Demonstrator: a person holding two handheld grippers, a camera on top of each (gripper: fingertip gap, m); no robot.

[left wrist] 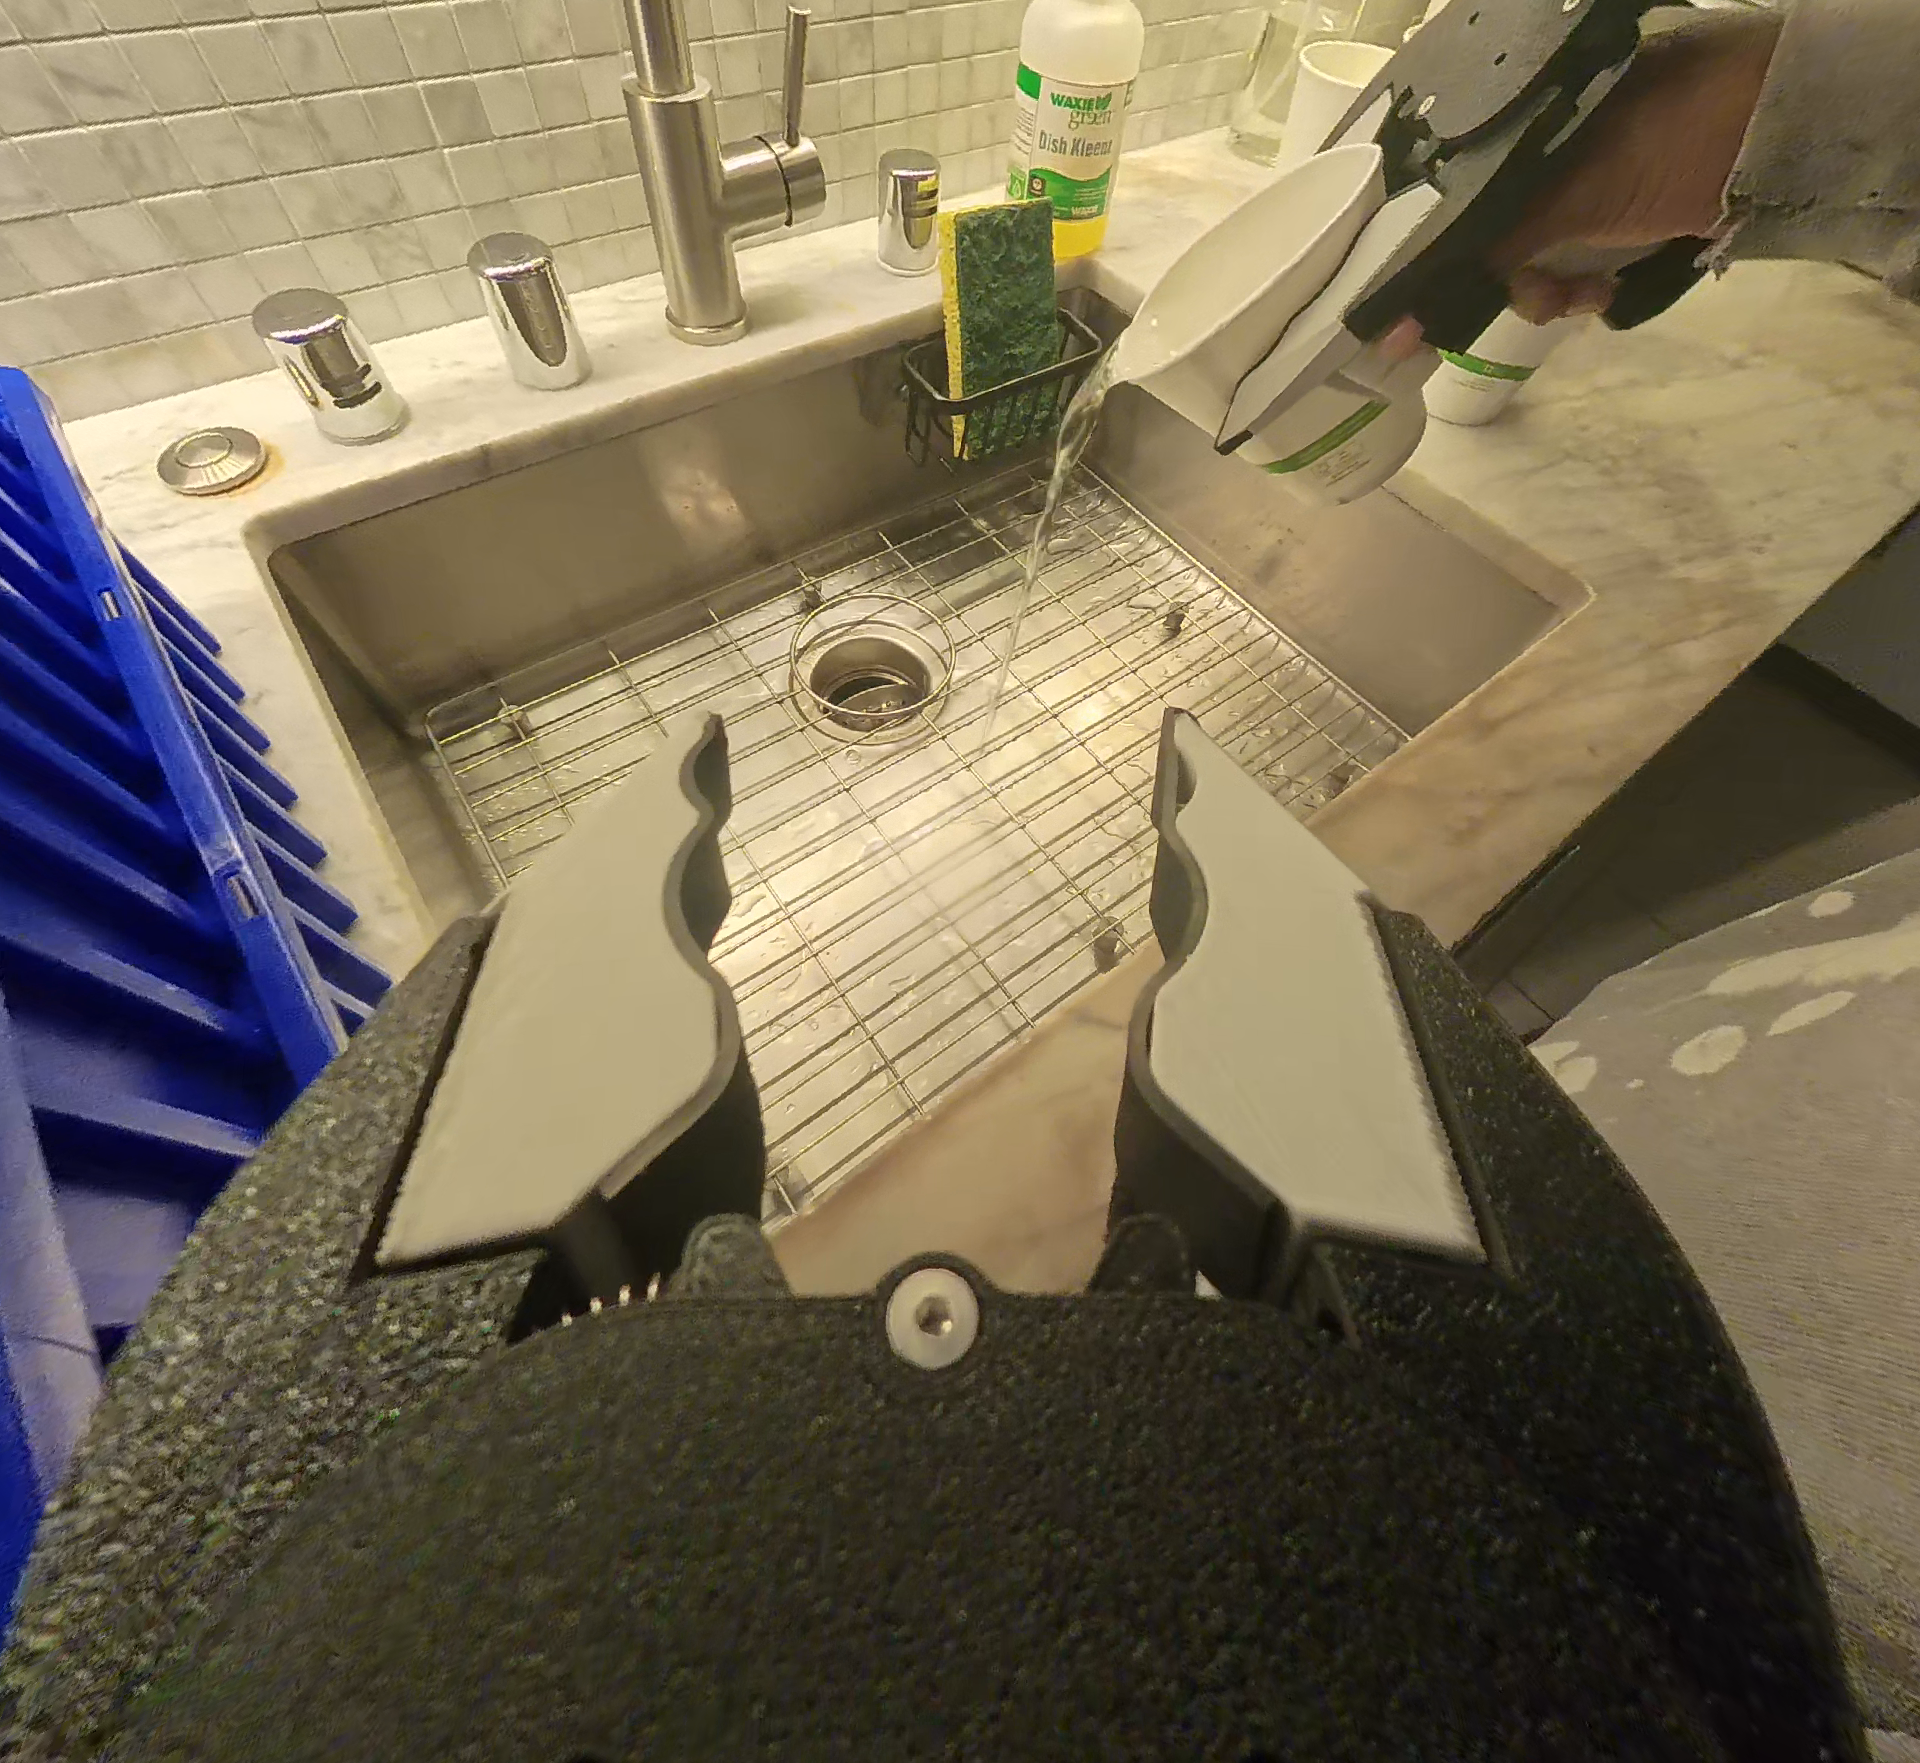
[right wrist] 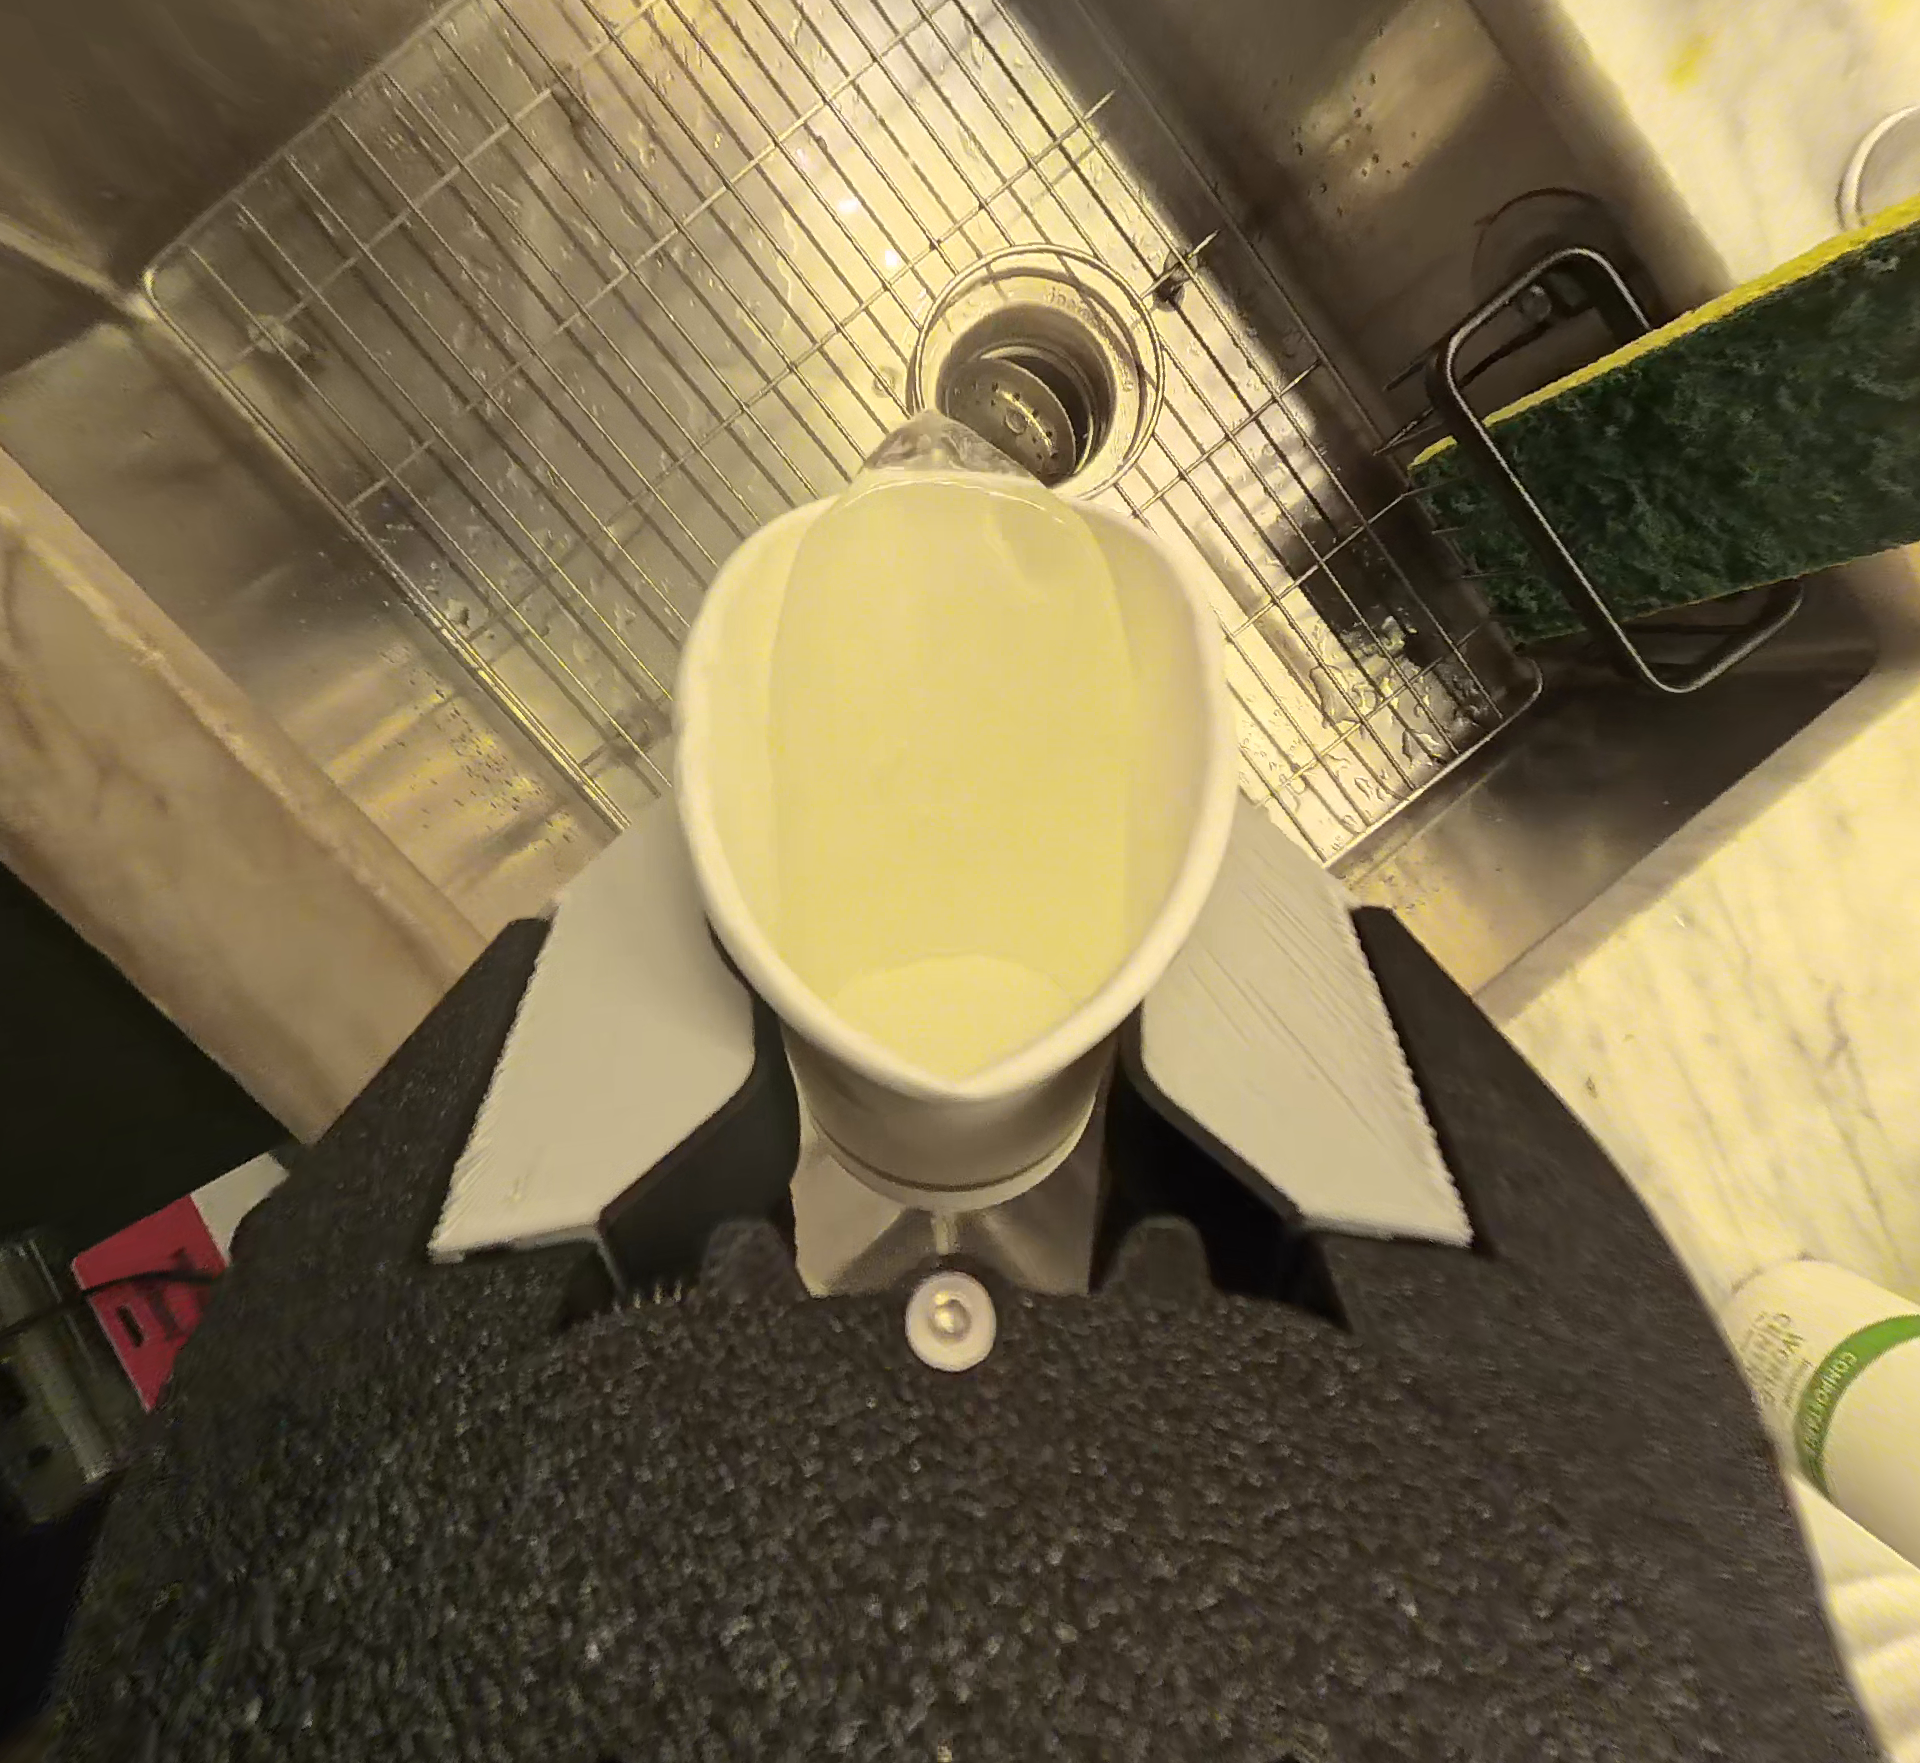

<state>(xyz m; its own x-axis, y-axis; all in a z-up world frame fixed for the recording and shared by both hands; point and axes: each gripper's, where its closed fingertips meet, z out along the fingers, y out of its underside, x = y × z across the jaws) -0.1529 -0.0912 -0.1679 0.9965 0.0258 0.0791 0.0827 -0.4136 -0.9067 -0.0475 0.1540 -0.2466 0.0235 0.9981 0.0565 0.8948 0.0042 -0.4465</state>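
My right gripper (right wrist: 951,830) is shut on a white paper cup (right wrist: 945,778), squeezing it oval and tipping it over the steel sink (right wrist: 1538,103). Water runs off the cup's lip toward the drain (right wrist: 1023,394). In the left wrist view the same cup (left wrist: 1236,279) is held by the right gripper (left wrist: 1340,300) at the sink's far right corner, and a stream of water (left wrist: 1039,550) falls onto the wire grid (left wrist: 935,830). My left gripper (left wrist: 940,757) is open and empty, hovering over the sink's near edge.
A green and yellow sponge (left wrist: 997,279) stands in a black caddy at the sink's back wall. A faucet (left wrist: 686,103), a dish soap bottle (left wrist: 1075,82) and chrome caps stand behind. A blue rack (left wrist: 135,778) is at left. Another white cup (left wrist: 1335,92) and a bottle (left wrist: 1481,373) are on the right counter.
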